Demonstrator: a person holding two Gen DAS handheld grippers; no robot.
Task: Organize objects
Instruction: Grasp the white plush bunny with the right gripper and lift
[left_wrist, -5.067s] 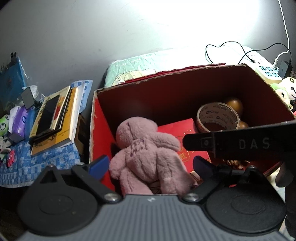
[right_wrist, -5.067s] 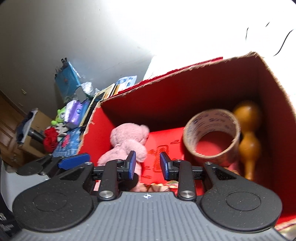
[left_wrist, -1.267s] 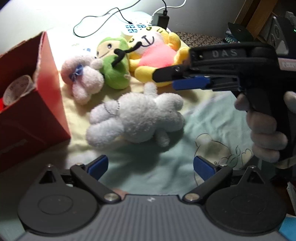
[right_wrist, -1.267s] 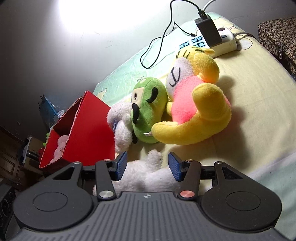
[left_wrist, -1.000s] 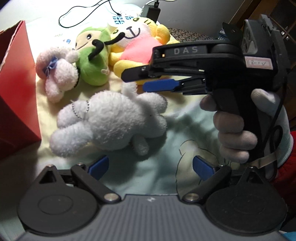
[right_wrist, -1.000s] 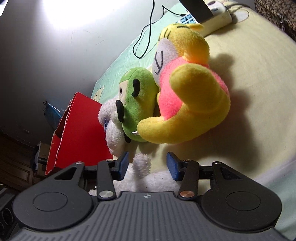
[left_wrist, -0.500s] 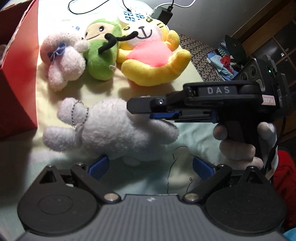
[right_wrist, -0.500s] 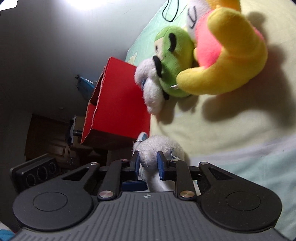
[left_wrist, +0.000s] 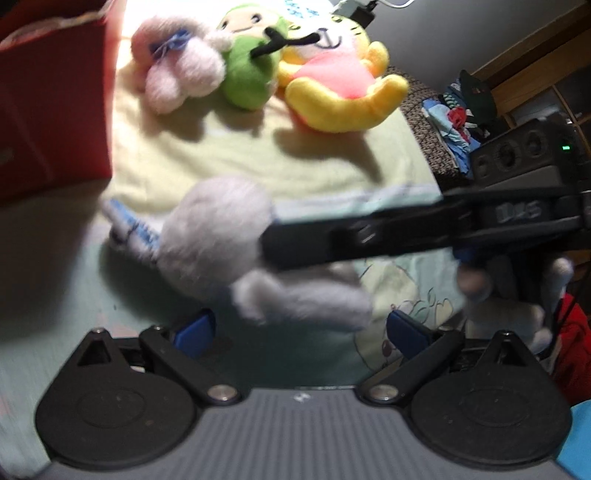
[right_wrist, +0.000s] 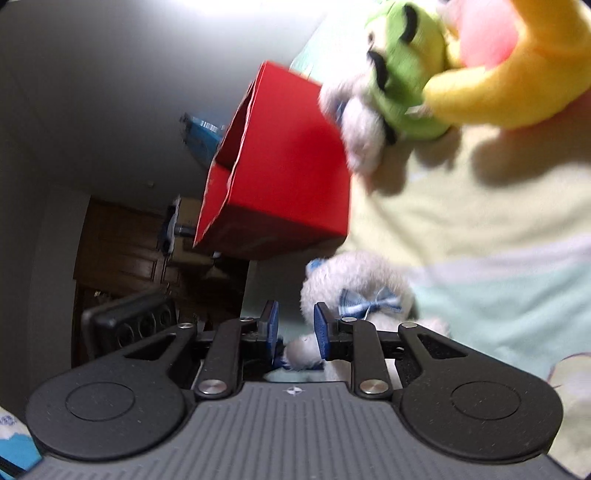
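On the bed (left_wrist: 325, 173), a red box (right_wrist: 288, 166) stands at the left edge with three plush toys lined up just beside it: a yellow one (left_wrist: 340, 85), a green one (left_wrist: 251, 70) and a pale pink one (left_wrist: 177, 74). Nearer the cameras, the white plush toy (left_wrist: 218, 236) with its blue bow (right_wrist: 369, 304) is lifted off the bedding, blurred. The right gripper (right_wrist: 295, 334) has its jaws clenched on a limb of it. The left gripper (left_wrist: 301, 330) hangs below, jaws released and spread wide.
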